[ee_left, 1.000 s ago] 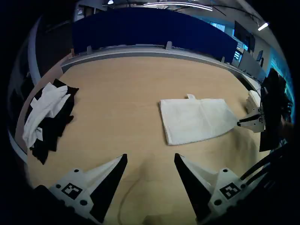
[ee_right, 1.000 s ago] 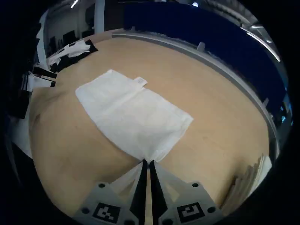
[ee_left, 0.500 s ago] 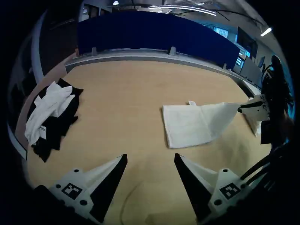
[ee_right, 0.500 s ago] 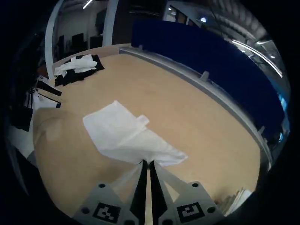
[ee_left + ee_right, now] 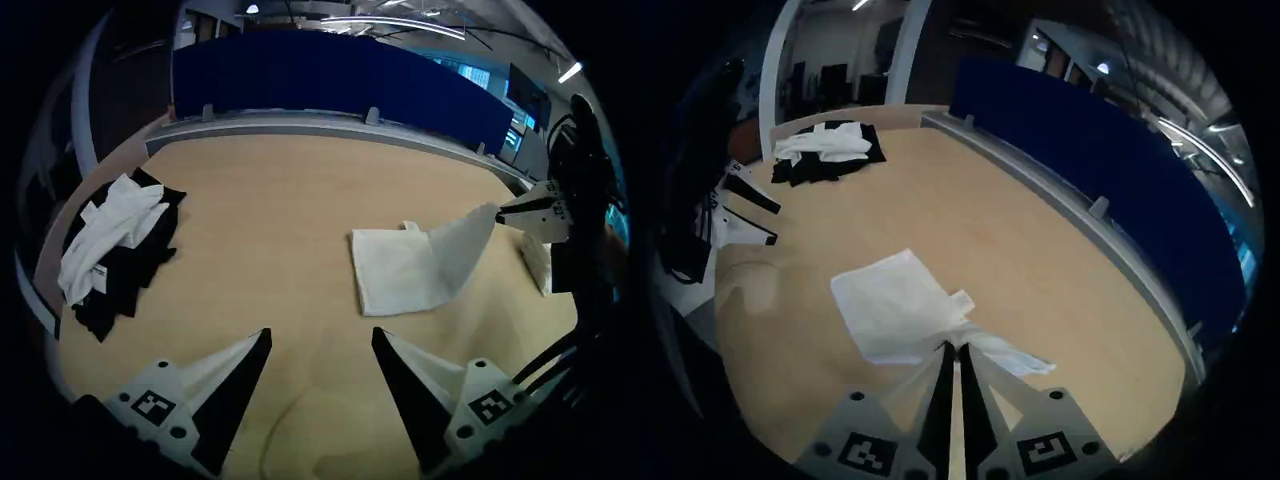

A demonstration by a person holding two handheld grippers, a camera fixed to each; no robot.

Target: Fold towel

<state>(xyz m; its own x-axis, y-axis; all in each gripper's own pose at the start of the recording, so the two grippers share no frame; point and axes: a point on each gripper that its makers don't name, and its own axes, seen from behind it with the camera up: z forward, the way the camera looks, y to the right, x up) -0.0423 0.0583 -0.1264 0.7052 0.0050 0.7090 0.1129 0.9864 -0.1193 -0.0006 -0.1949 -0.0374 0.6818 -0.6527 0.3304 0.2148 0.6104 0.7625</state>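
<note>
Towel (image 5: 400,272), white, on the wooden table (image 5: 280,168), its left part flat, its right end raised in a slanting sheet; a second ago it lay wholly flat, so the lift marks the first fold as begun, the raised end judged bound for the far edge. Right gripper (image 5: 952,348) closed on that end, cloth pinched between both fingers. Left gripper (image 5: 320,332) spread wide and empty, low over bare table, well apart from the towel. No bin or basket is used; the table itself bears a heap of black and white garments (image 5: 120,240) at its left, and, beside the right gripper, what may be folded white cloth (image 5: 538,264).
</note>
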